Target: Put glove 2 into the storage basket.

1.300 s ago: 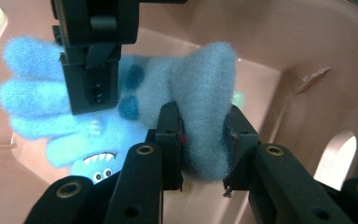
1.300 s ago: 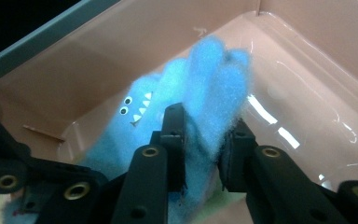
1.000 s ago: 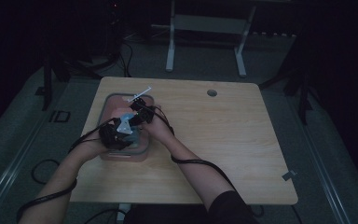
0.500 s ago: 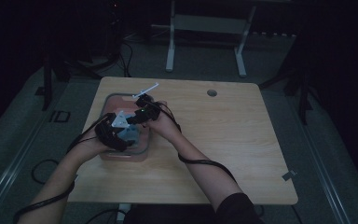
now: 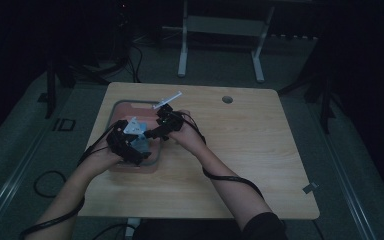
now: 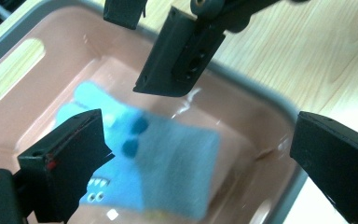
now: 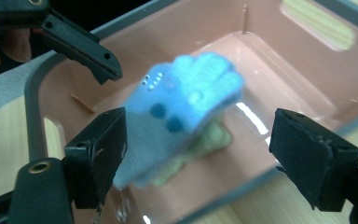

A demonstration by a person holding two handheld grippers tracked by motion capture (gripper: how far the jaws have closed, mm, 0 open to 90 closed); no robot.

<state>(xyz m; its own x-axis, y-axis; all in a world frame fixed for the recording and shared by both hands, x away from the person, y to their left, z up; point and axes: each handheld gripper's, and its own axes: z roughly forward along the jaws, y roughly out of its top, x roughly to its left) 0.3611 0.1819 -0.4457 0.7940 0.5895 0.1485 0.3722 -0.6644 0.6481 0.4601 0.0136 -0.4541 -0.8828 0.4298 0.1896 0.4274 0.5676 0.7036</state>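
both grippers over pink plastic basin [image 5: 114, 111] at table's left edge. light-blue fabric glove [image 7: 182, 100] lies inside, atop yellowish cloth [image 7: 200, 140]. left gripper [image 6: 200, 154] jaws wide, empty; right gripper [image 7: 198, 154] wide, empty, straddling glove, likely lining up pinch.
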